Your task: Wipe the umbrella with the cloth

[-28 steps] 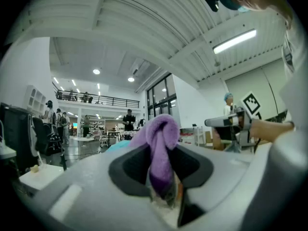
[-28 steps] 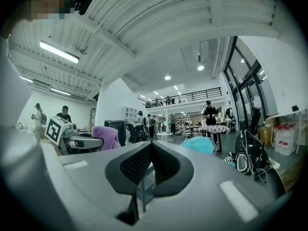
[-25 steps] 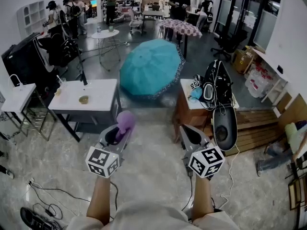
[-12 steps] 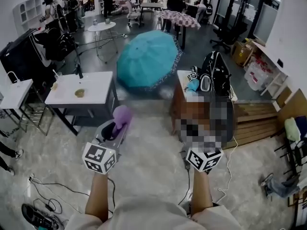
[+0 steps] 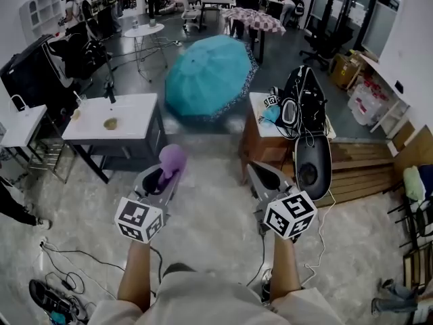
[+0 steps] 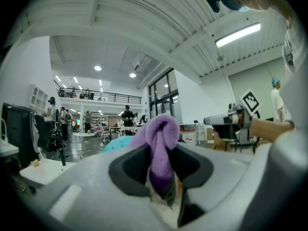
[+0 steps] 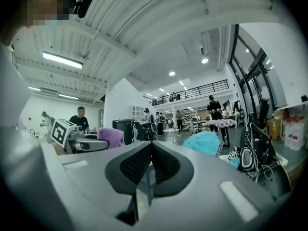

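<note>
An open teal umbrella [image 5: 208, 76] lies on the floor ahead, between two tables; it also shows small in the left gripper view [image 6: 117, 143] and the right gripper view [image 7: 207, 142]. My left gripper [image 5: 164, 175] is shut on a purple cloth [image 5: 172, 160], which bulges out from between the jaws [image 6: 161, 148]. My right gripper [image 5: 259, 176] is shut with nothing in it, its pads pressed together [image 7: 151, 160]. Both grippers hang well short of the umbrella, over the marble floor.
A white table [image 5: 115, 126] with a small object stands at the left. A wooden table [image 5: 267, 144] at the right carries a black bag [image 5: 303, 110] and cables. A patterned umbrella [image 5: 254, 20] stands farther back. People and desks fill the far room. Cables lie on the floor at lower left.
The view has shifted slightly forward and the umbrella appears a little closer. Both grippers hold the same pose, the cloth still clamped in the left one.
</note>
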A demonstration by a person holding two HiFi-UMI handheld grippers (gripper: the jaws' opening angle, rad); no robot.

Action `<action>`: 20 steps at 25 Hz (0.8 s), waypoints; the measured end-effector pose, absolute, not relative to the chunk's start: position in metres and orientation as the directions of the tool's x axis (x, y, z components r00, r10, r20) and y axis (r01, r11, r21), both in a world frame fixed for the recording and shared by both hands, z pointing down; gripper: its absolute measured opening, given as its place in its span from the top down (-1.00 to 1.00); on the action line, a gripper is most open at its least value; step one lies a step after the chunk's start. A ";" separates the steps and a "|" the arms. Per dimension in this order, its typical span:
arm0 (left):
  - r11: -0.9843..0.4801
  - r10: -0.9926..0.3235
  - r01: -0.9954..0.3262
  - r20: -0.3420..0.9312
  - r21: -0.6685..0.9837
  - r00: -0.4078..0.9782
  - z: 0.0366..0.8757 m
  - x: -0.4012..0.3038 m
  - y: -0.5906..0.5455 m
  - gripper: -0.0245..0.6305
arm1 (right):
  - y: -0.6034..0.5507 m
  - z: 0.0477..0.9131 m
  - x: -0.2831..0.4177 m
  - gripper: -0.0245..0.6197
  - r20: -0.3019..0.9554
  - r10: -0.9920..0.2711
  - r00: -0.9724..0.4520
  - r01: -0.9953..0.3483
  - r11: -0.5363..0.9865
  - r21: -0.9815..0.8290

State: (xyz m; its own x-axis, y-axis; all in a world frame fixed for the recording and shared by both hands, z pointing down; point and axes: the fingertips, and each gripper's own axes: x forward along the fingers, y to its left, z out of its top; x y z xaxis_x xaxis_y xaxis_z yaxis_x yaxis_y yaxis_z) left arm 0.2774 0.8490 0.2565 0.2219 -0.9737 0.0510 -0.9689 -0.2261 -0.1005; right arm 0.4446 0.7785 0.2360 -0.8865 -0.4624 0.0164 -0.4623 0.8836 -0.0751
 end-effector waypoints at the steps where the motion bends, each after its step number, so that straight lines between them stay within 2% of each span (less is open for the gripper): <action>1: -0.226 -0.974 -0.969 0.054 -0.100 0.222 0.259 0.279 0.848 0.56 | 0.777 0.239 0.446 0.91 0.017 -0.461 -0.887 -0.460 0.884 -0.080; 11: -0.231 -0.971 -0.970 0.083 -0.077 0.225 0.282 0.267 0.799 0.56 | 0.727 0.258 0.431 0.91 0.037 -0.472 -0.881 -0.474 0.878 -0.071; 20: -0.232 -0.971 -0.970 0.068 -0.069 0.228 0.296 0.182 0.671 0.56 | 0.601 0.270 0.362 0.91 0.044 -0.510 -0.859 -0.512 0.855 -0.086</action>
